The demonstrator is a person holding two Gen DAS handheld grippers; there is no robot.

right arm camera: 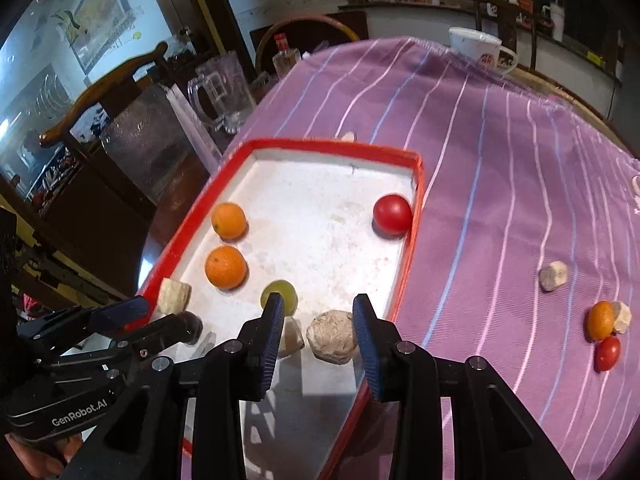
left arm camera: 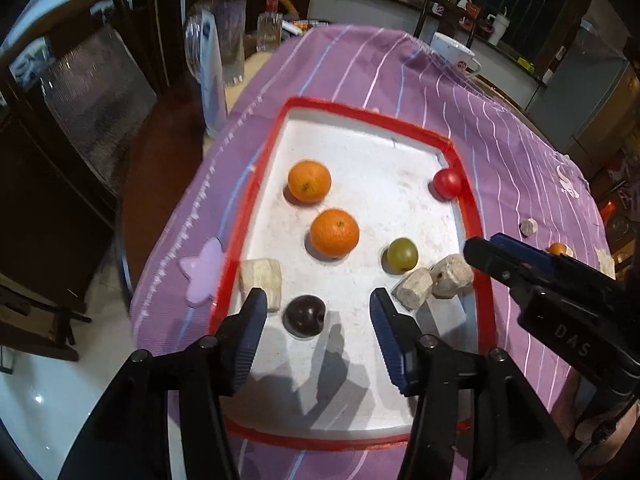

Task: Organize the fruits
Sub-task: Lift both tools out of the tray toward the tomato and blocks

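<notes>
Where the left wrist camera looks down: left gripper [left arm camera: 318, 300] open over the red-rimmed tray [left arm camera: 256, 184], dark plum [left arm camera: 304, 316] lying free between the fingers, two oranges [left arm camera: 334, 233] beyond, green grape [left arm camera: 402, 255] past the right finger. From the right wrist camera: right gripper [right arm camera: 318, 308] parted, gripping nothing, pale chunk [right arm camera: 332, 336] between the fingertips; plum hidden here. Shown only here, right of the fingers on the cloth: small orange [right arm camera: 600, 320], red tomato [right arm camera: 608, 354].

Table [right arm camera: 500, 168] under a purple striped cloth; far edge bears a white mug [right arm camera: 478, 50], left edge a glass beer mug [right arm camera: 222, 92] and small bottle [right arm camera: 286, 56]. Dark wooden chair [right arm camera: 116, 76] at left over glossy pale floor [left arm camera: 36, 396]. Framed picture [right arm camera: 102, 4] on white wall. Cluttered counter [right arm camera: 460, 8] behind, dark windows above.
</notes>
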